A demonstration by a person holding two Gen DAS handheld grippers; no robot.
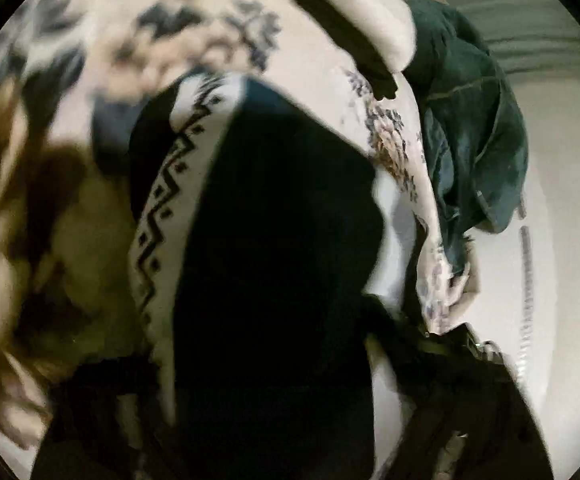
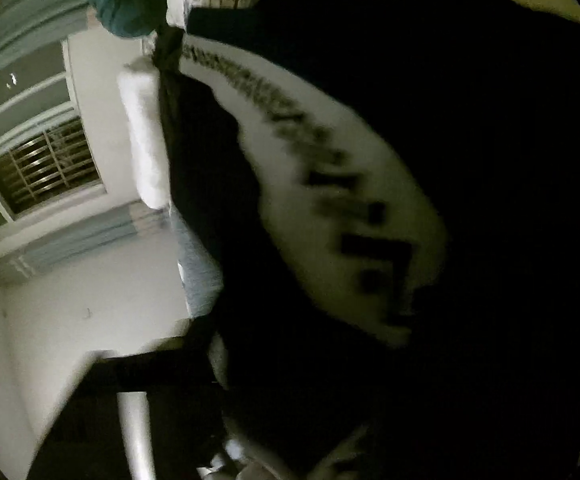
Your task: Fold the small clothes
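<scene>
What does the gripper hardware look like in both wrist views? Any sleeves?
Mostly hidden by cloth and blur. Left gripper fingers: black, with a dull green band near one tip. Right gripper body: black, crossed by a pale grey bar. No sleeve can be made out.

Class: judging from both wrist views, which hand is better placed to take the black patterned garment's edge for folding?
Probably left: its view shows the black garment with its zigzag band laid out over the floral sheet. The right view is mostly blocked by dark cloth. Neither grip is visible.
</scene>
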